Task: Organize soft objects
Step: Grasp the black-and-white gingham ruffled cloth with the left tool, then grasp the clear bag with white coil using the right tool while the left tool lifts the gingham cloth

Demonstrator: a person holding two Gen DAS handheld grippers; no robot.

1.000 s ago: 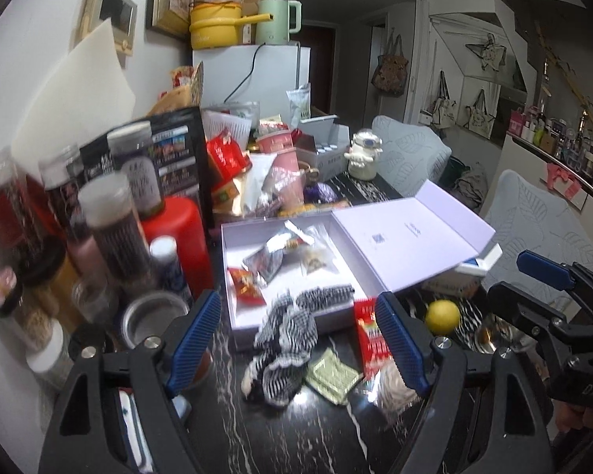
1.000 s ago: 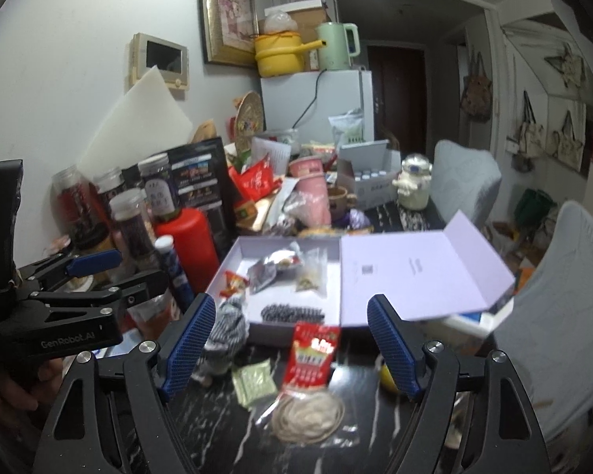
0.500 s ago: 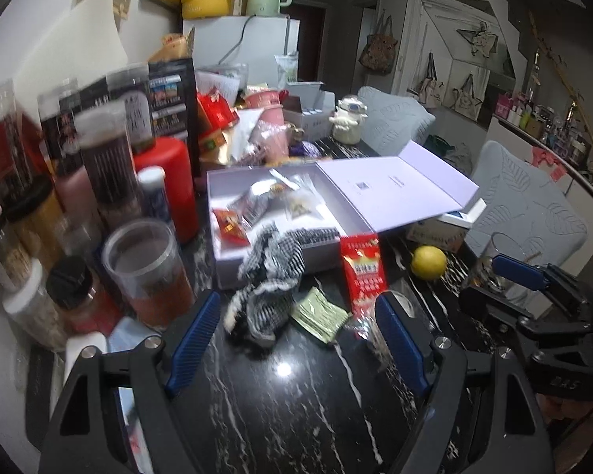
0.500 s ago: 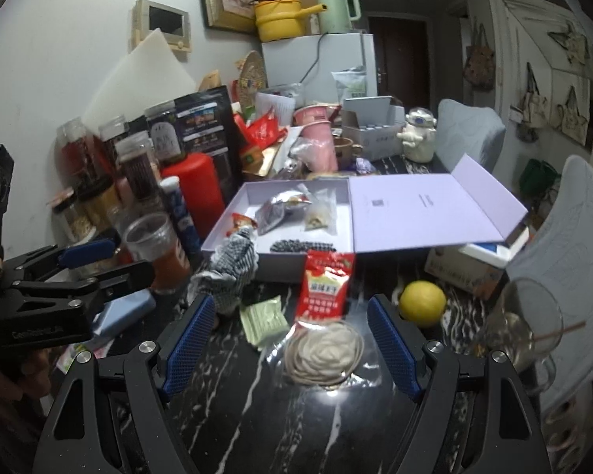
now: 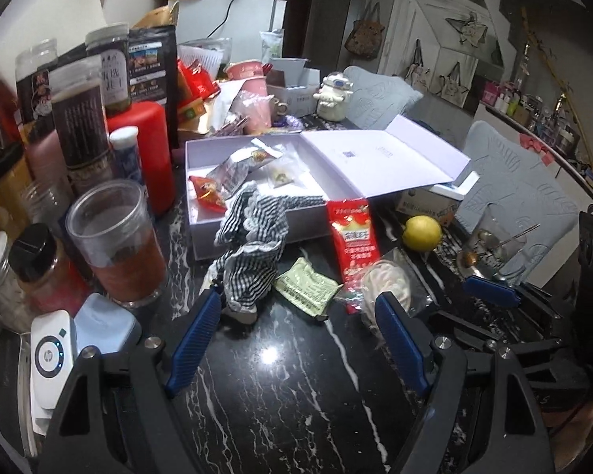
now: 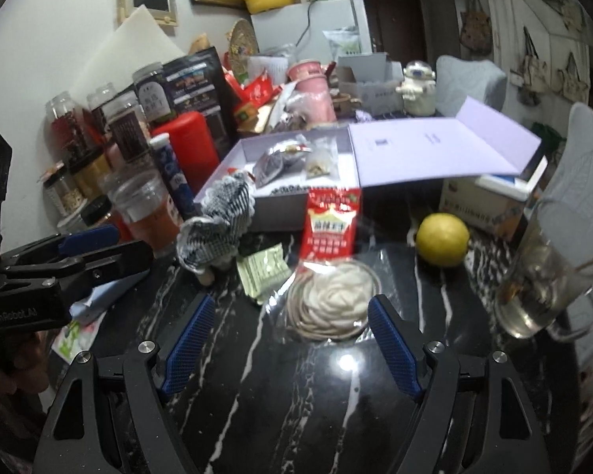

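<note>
A black-and-white checked cloth [image 5: 253, 245] hangs over the front wall of an open lilac box [image 5: 257, 229] onto the dark marble table. My left gripper [image 5: 296, 304] is open just in front of it, with the left fingertip near the cloth's lower end and a green sachet [image 5: 306, 286] lying between the tips. A white soft coil in a clear bag [image 6: 328, 300] lies on the table between the tips of my right gripper [image 6: 292, 304]. Its jaws are opening and the pads do not touch the bag. A red packet [image 6: 330, 225] leans on the box [image 6: 280, 213].
Jars, a red canister [image 5: 138, 154] and a plastic cup of red drink [image 5: 118, 245] crowd the left side. A lemon [image 6: 442, 239] and a glass mug [image 6: 541, 276] sit to the right. The box holds several small packets. Bare marble lies under both grippers.
Both grippers have come down towards the table and tilted lower. The cloth, sachet and bagged coil now sit close at the fingertips. Nothing on the table has moved.
</note>
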